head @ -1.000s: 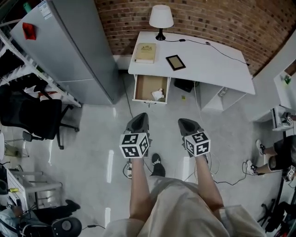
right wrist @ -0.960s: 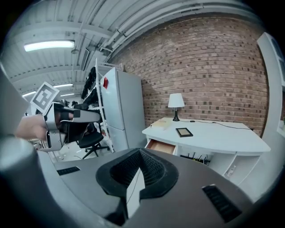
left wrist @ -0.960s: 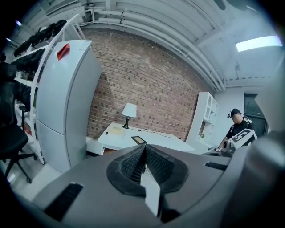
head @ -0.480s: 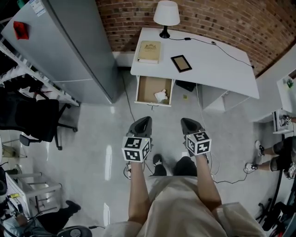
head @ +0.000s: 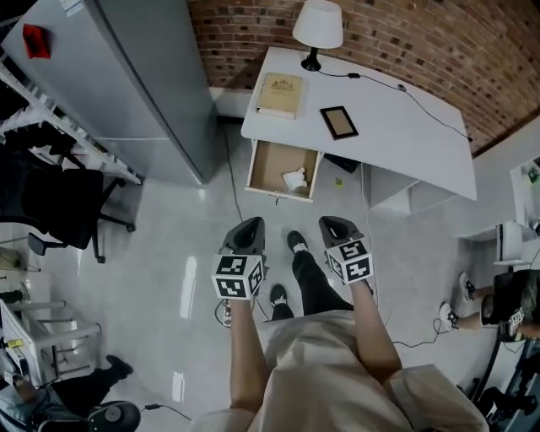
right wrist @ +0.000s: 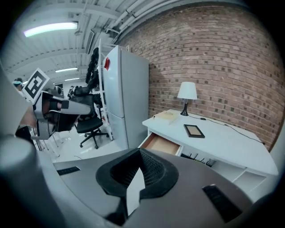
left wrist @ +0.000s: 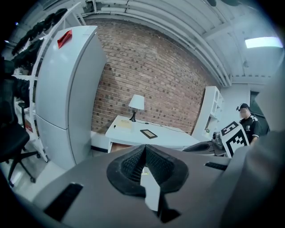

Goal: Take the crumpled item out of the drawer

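Both tongs were shut tight and empty: the left gripper [head: 249, 226] had its ribbed black jaws pressed together with nothing between them, and the right gripper [head: 331, 226] showed the same in its own view, pads closed on each other. Neither touched anything; both hung over the pale grey floor [head: 169, 253], short of the white curved desk [head: 396, 135] and pointing at it. The crumpled white item [head: 294, 179] lay inside the open wooden drawer [head: 268, 164] pulled out from the desk's front, in the drawer's right near corner, well apart from both tools. As for writing, only the black-and-white square markers on the left cube [head: 236, 276] and the right cube [head: 350, 261] stood out; the beige book [head: 279, 84] on the desk's left end had a cover design too small to read, and the red tag [head: 35, 40] on the tall grey fridge [head: 126, 76] left of the desk showed no legible print. A black-framed tablet [head: 338, 122] lay on the desk beside the book, and a white-shaded lamp [head: 318, 25] stood at the desk's back edge against the red brick wall [head: 405, 34]. Both bare forearms reached forward from the body, roughly parallel, the grippers side by side, with a dark-trousered leg and a black shoe [head: 295, 242] set between them towards the desk.
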A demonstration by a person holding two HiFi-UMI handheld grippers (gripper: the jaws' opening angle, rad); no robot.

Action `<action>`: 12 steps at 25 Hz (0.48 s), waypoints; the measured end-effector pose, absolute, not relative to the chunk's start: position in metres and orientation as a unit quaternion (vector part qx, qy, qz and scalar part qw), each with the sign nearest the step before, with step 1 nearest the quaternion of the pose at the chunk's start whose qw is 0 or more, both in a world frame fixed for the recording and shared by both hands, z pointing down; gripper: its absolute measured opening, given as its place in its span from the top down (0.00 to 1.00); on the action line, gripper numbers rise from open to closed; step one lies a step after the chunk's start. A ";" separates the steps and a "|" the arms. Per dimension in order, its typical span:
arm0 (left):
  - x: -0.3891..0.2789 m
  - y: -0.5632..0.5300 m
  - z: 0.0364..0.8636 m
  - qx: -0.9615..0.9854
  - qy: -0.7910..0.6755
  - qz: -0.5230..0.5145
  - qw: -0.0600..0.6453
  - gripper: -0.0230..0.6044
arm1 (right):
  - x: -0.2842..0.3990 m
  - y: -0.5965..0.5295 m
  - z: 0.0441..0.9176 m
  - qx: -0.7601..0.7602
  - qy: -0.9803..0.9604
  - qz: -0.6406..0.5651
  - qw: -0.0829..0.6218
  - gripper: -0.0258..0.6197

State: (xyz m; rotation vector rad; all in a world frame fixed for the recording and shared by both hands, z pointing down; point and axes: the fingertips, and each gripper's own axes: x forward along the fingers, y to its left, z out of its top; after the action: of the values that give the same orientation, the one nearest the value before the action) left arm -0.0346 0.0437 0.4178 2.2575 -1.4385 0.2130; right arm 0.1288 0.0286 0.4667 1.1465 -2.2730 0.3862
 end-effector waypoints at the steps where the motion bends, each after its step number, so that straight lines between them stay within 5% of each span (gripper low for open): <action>1: -0.035 0.039 0.422 0.817 -0.524 0.081 0.227 0.94 | 0.126 0.022 0.472 0.420 -0.851 0.146 0.280 0.92; 12: -0.020 -0.012 0.497 0.785 -0.543 0.114 0.274 0.94 | 0.113 -0.079 0.558 0.313 -0.865 0.127 0.371 0.92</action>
State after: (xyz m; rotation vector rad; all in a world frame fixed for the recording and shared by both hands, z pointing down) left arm -0.0195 -0.0120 0.4968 2.1109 -1.4611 0.3065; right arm 0.1132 -0.0792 0.5578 0.8034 -2.2186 0.3260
